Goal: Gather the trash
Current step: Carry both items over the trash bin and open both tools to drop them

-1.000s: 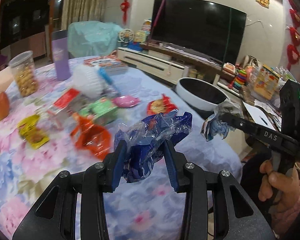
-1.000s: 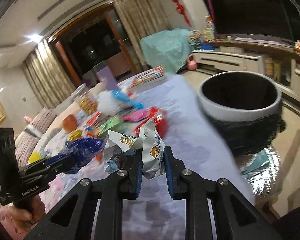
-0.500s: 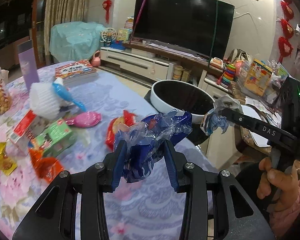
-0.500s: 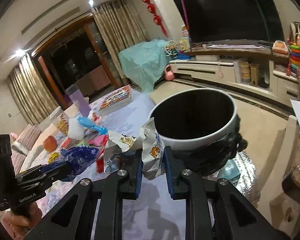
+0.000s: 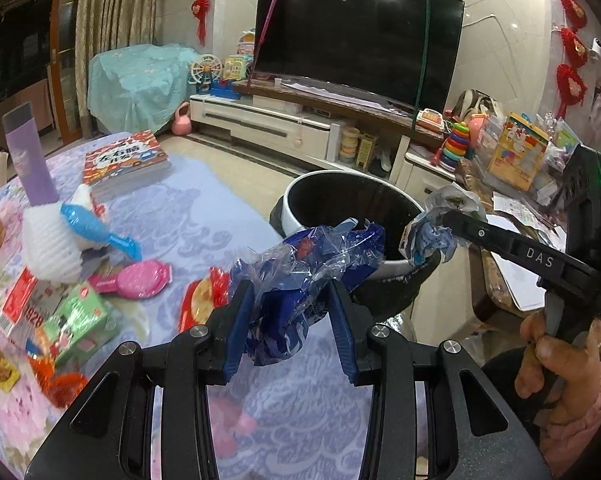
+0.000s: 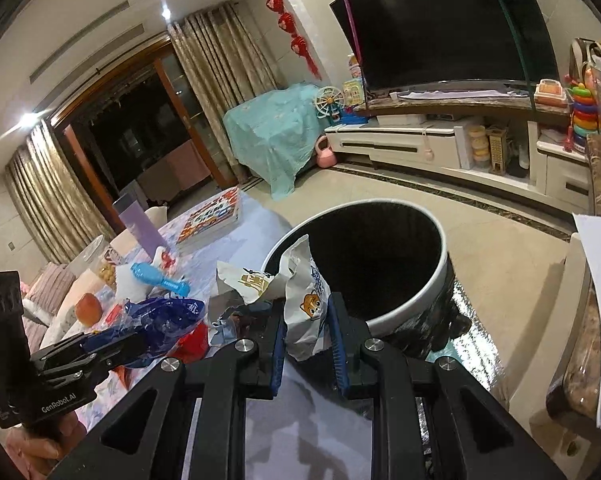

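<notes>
left gripper pinches blue wrapper; right gripper pinches white wrapper beside bin.

Lighting: warm, dim indoor; ceiling spotlights glare, reflecting on television. Strong fisheye distortion, dark vignetted corners. Tablecloth foreground slightly blurred. Gripper shadows below.

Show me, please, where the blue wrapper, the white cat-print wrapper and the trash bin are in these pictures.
blue wrapper (image 5: pixel 300 276): left wrist view, crumpled middle between the jaws.
white cat-print wrapper (image 6: pixel 306 312): right wrist view, printed face beside the cat.
trash bin (image 6: pixel 416 302): right wrist view, white rim on the near side.
</notes>
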A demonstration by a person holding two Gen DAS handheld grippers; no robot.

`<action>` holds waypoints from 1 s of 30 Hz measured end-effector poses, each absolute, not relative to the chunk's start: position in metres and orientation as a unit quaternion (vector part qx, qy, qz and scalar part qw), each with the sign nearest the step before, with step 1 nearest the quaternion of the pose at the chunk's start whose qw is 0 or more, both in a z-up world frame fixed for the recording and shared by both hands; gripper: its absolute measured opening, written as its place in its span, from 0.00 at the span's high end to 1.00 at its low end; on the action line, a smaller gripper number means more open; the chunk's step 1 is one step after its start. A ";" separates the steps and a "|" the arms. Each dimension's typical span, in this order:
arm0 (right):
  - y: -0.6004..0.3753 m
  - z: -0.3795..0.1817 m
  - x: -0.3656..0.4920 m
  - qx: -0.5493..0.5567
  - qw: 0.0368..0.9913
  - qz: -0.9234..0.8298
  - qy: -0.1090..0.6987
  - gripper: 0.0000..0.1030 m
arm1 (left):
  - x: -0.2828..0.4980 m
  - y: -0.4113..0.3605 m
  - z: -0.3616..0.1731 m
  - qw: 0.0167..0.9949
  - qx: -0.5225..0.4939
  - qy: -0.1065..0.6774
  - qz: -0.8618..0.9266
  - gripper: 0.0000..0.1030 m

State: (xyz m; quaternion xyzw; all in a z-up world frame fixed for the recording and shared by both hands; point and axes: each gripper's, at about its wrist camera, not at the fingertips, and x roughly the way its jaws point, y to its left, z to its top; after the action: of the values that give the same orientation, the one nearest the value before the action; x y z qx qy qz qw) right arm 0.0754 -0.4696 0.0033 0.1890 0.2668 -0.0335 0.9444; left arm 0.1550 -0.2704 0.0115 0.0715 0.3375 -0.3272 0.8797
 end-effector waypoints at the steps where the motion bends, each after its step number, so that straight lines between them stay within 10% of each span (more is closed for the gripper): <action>1: -0.473 0.004 0.077 0.189 0.944 -0.035 0.267 0.81 | 0.157 -0.274 0.012 0.879 0.073 0.338 -0.328 0.64; 30: -0.531 -0.011 0.155 0.160 0.918 -0.075 0.354 0.77 | 0.221 -0.381 0.000 0.857 0.139 0.367 -0.334 0.53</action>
State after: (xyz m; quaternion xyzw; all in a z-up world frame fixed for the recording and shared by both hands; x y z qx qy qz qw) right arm 0.1547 -0.5309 -0.0106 0.1602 0.3541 -0.0753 0.9183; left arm 0.2213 -0.3814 0.0005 0.1389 0.3670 -0.3339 0.8571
